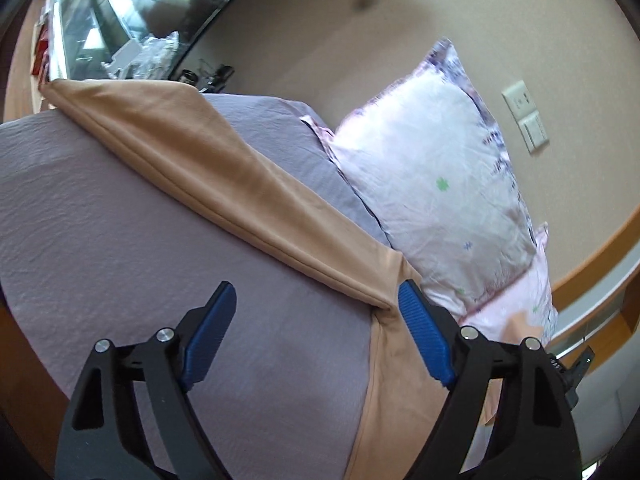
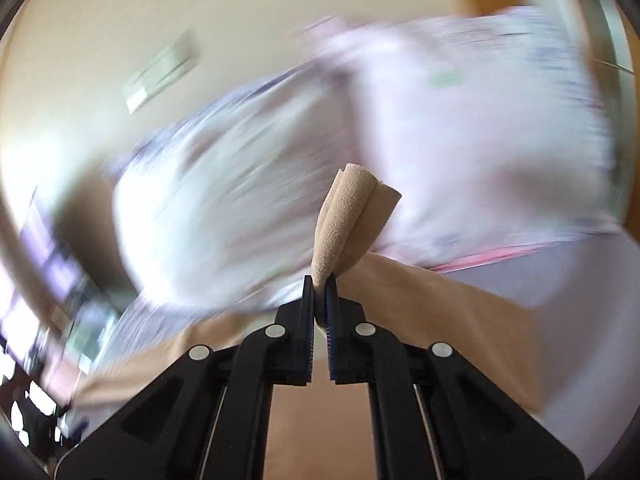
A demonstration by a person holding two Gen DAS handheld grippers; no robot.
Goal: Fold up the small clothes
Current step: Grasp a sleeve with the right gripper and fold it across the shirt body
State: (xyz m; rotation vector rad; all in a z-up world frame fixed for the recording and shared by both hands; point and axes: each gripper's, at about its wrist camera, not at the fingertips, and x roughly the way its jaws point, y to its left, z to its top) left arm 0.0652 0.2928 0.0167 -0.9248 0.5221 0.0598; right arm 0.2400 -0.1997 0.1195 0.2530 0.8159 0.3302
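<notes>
A tan garment (image 1: 224, 176) lies as a long folded band across the lilac bedsheet (image 1: 120, 216), running from the far left down to the near right. My left gripper (image 1: 316, 312) is open above the sheet, its right finger (image 1: 424, 340) against the garment's near corner. My right gripper (image 2: 319, 284) is shut on a bunched end of the tan garment (image 2: 348, 216), which sticks up between the fingertips. The rest of the cloth (image 2: 440, 300) trails below. The right wrist view is motion-blurred.
A white and pink patterned pillow (image 1: 436, 184) leans against the beige wall at the bed's head, also blurred in the right wrist view (image 2: 460, 128). Wall switches (image 1: 526, 116) sit right of it. A glass-topped cabinet (image 1: 100, 24) with clutter stands beyond the bed's far left.
</notes>
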